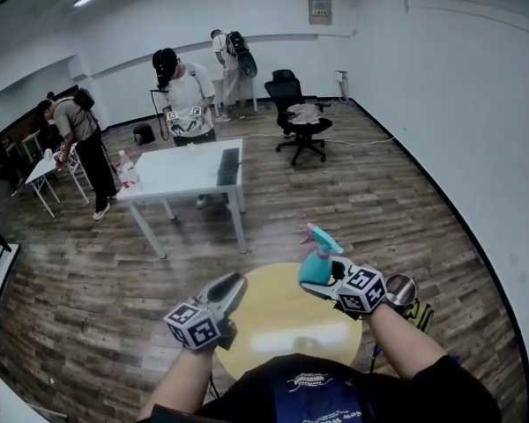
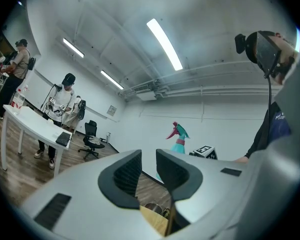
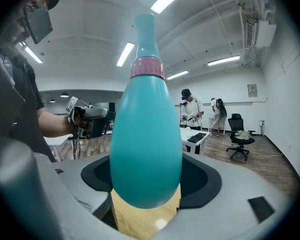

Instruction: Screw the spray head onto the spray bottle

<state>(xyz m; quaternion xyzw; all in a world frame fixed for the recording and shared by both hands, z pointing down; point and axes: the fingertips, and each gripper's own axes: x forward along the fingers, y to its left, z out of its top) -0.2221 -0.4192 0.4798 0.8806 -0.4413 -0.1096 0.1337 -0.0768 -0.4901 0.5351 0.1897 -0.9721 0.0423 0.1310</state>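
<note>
Our right gripper (image 1: 314, 282) clamps the teal spray bottle (image 3: 146, 134) round its belly. Our left gripper (image 2: 149, 171) keeps its jaws narrowly apart on nothing, well clear at lower left. Both hang above the round yellow table (image 1: 273, 320), near its rim. The bottle stands upright, its spray head (image 1: 322, 239) pointing left.

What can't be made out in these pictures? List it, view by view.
Head view: the spray bottle's base, hidden in the right gripper; the metal cup's contents, too small.
Left gripper view: the bottle's lower half, behind the left gripper's jaw.
Right gripper view: the spray head's trigger, on its far side.
</note>
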